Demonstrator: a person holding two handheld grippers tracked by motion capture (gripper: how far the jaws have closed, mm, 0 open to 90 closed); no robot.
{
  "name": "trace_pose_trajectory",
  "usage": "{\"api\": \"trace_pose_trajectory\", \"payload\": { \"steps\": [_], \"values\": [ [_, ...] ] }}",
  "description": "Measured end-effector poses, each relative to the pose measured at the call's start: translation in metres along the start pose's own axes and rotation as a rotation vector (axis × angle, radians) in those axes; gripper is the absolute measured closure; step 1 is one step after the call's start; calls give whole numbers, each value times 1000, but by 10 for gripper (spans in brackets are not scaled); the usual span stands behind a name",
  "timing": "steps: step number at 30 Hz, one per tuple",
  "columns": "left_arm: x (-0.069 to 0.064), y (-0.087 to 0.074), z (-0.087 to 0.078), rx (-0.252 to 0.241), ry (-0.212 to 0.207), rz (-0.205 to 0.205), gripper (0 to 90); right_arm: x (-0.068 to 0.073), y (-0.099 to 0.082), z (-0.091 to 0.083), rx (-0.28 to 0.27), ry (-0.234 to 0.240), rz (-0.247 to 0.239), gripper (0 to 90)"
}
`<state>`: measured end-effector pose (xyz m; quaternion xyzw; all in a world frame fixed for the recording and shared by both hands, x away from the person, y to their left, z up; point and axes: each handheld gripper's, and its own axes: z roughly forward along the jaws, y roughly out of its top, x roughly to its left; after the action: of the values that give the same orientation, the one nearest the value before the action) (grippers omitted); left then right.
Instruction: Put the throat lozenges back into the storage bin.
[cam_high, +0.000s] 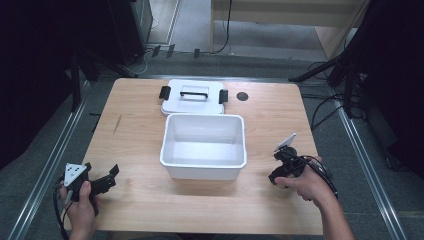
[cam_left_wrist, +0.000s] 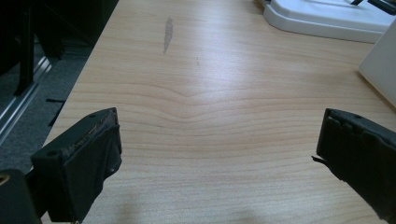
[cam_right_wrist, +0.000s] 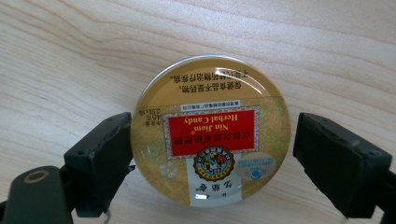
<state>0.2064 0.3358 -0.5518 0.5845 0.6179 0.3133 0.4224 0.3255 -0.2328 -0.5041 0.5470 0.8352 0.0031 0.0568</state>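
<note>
right claw (cam_right_wrist: 212, 154) sits around the round candy tin (cam_right_wrist: 212, 130) on the counter (cam_right_wrist: 70, 56), left pad touching, right pad a tiny bit off | left claw (cam_left_wrist: 219, 158) is spread wide, holding nothing | risk: the smooth tin may slip out when lifted toward the white box (cam_high: 204, 145), because the squeeze is loose

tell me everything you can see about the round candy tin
The candy tin is a round, flat, shiny gold tin that looks like metal. Its lid bears a red label reading "Nin Jiom Herbal Candy", Chinese print and a round emblem. It lies flat, lid up, on the wooden table, between the jaws of the right hand-held gripper. The left jaw touches its rim; the right one sits at its edge, contact unclear.
</note>
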Motion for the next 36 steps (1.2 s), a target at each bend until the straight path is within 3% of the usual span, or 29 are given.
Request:
{"api": "trace_pose_trajectory", "payload": {
  "steps": [5, 13, 20, 28, 36],
  "values": [
    [0, 0, 0, 1, -2, -7, 5, 1, 1, 1, 7, 7, 5, 201],
    [0, 0, 0, 2, -3, -6, 4, 2, 1, -4, -11, 30, -24, 207],
    [1, 0, 0, 5, -3, -6, 5, 3, 3, -16, -35, 33, -51, 208],
    [1, 0, 0, 2, -5, -9, 5, 1, 8, -28, -45, 42, -40, 208],
    [0, 0, 0, 1, -2, -6, 4, 3, 15, -43, -60, 55, -73, 209]
  ]
}}
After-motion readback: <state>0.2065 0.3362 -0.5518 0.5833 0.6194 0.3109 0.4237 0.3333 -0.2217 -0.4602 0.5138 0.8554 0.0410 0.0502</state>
